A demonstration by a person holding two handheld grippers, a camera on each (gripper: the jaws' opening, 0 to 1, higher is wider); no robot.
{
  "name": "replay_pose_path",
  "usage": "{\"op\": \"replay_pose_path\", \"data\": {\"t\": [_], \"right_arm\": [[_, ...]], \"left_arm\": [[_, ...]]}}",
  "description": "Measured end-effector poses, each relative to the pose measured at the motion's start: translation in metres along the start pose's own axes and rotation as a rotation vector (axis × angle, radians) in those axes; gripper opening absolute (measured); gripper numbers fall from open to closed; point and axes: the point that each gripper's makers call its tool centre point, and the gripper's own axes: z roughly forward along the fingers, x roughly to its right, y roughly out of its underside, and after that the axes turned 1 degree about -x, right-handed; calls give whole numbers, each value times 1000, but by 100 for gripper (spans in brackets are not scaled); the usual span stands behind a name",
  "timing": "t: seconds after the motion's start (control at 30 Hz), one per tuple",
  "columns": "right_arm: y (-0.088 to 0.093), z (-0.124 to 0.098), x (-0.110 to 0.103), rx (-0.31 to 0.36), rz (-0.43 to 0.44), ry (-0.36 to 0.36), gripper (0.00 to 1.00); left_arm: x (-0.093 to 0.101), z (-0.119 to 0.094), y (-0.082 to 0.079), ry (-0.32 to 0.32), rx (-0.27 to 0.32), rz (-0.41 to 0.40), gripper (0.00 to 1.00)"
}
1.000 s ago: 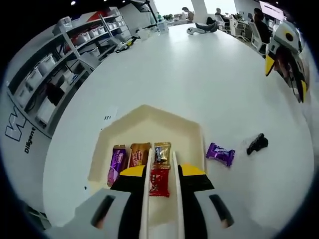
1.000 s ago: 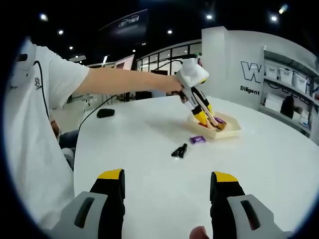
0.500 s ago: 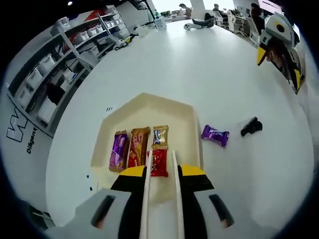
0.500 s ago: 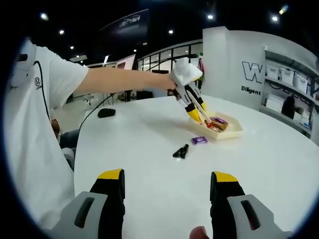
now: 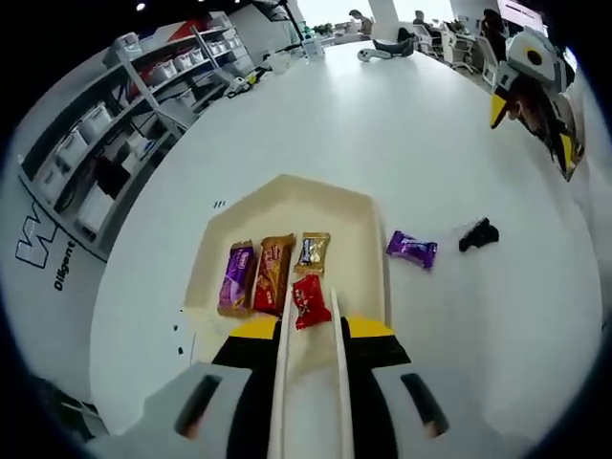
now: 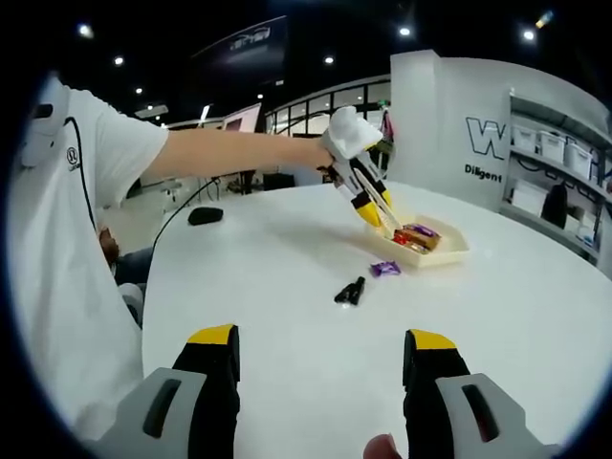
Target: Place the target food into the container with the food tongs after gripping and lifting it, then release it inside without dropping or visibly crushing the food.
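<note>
One tray (image 5: 359, 218) holds four wrapped candies: one purple (image 5: 236, 278), one brown (image 5: 273, 274), one gold (image 5: 313, 250) and one red (image 5: 310, 300). One more purple candy (image 5: 412, 250) and one small black object (image 5: 477, 233), perhaps a clip, lie on the table (image 5: 382, 124).

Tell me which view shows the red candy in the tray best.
The left gripper view: the red candy lies close and sharp in the cream tray, just beyond the tong tips, beside three other wrapped candies. In the right gripper view it is a small red speck in the distant tray.
</note>
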Motion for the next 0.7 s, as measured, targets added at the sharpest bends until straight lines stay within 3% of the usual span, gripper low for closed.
{"op": "replay_pose_path", "data": {"t": [0.13, 0.7], "right_arm": [[-1, 1, -1, 1, -1, -2, 67], [-2, -2, 0, 1, -6, 0, 67]], "left_arm": [[-2, 1, 9, -4, -24, -3, 22], [-9, 2, 12, -32, -48, 16, 22]]}}
